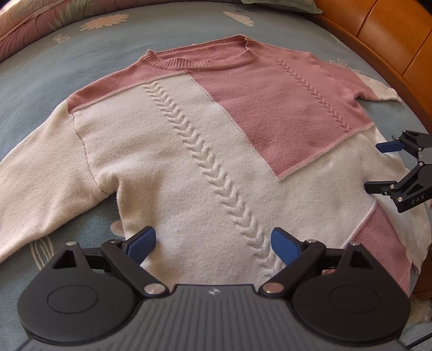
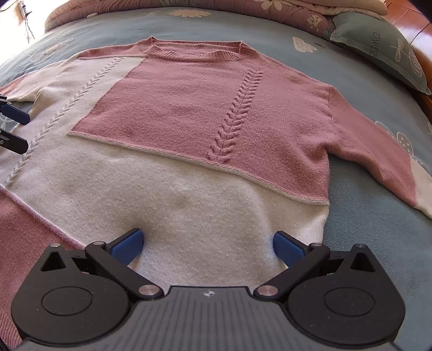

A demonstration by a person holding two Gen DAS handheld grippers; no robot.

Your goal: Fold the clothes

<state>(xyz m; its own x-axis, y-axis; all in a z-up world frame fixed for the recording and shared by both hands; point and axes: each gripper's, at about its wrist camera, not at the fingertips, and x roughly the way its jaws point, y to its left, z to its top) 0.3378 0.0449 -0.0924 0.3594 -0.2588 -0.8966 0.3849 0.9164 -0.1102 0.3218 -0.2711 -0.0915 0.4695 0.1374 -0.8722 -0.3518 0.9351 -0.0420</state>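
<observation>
A pink and cream knit sweater (image 1: 189,140) lies flat, front up, on the bed, sleeves spread out to both sides; it also fills the right wrist view (image 2: 189,113). My left gripper (image 1: 213,244) is open over the cream lower part near the hem, left of the cable braid. My right gripper (image 2: 208,244) is open over the cream lower part on the sweater's other side. The right gripper also shows at the right edge of the left wrist view (image 1: 378,167), open. The left gripper's fingers (image 2: 16,113) show at the left edge of the right wrist view.
The bed has a blue floral sheet (image 1: 40,81). A wooden bed frame (image 1: 391,32) runs along the right. A green pillow (image 2: 383,48) and a folded pink quilt (image 2: 189,4) lie at the far end.
</observation>
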